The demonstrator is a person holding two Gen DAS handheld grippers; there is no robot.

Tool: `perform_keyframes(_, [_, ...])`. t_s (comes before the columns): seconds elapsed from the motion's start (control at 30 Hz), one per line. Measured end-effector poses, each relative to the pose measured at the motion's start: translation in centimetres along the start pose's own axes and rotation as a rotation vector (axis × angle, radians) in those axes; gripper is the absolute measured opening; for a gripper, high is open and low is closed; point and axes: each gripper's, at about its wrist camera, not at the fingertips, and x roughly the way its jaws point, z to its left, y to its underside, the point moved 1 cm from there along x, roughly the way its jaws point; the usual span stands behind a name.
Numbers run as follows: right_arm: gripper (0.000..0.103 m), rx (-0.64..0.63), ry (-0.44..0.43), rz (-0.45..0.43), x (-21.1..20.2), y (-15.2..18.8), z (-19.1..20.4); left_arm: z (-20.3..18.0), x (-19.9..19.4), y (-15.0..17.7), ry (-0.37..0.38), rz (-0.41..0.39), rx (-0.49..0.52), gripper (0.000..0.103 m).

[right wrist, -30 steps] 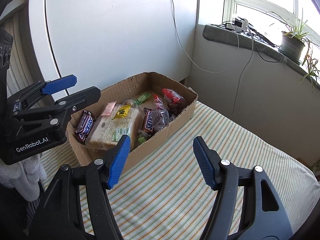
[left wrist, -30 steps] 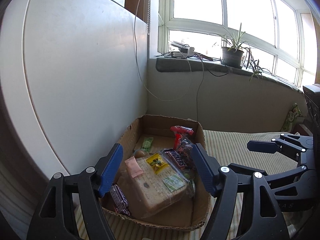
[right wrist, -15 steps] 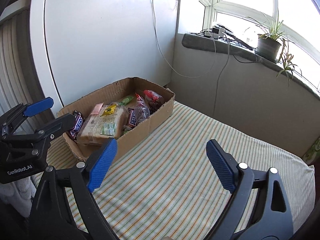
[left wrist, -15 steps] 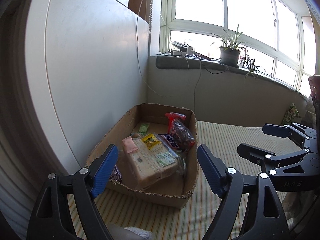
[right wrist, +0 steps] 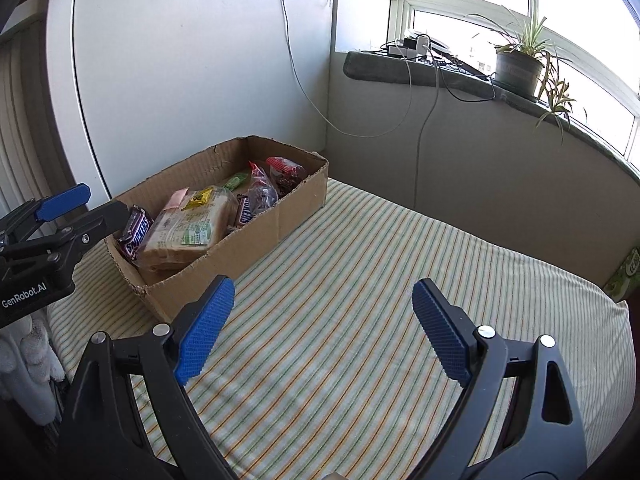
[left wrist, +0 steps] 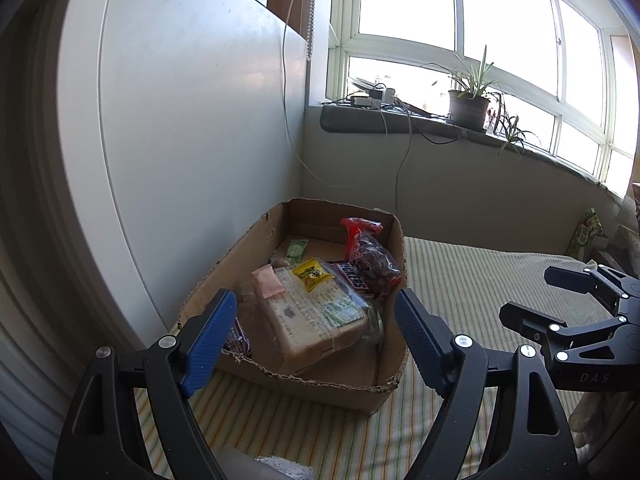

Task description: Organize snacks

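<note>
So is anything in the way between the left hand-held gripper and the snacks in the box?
Only the cardboard box's near wall. The left hand-held gripper is open and empty, and the bread pack lies uncovered on top.

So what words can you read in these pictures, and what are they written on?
"SNICKERS": on the chocolate bar at the near end of the cardboard box.
"SNICKERS", partly hidden: on a second bar beside the bread.
"GenRobot.AI": on the body of the left tongs.
"DAS": on the body of the right tongs.
Bread bag label: too small to read.
Yellow packet and green carton: blurred.
</note>
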Motion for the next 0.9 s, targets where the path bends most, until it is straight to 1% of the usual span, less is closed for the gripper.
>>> perform_keyframes(0.9, [0.093,-0.006,-0.006,0.007,-0.13,0.51,-0.31,-0.03,0.34,0.15,-0.012,0.001,0.008,0.081])
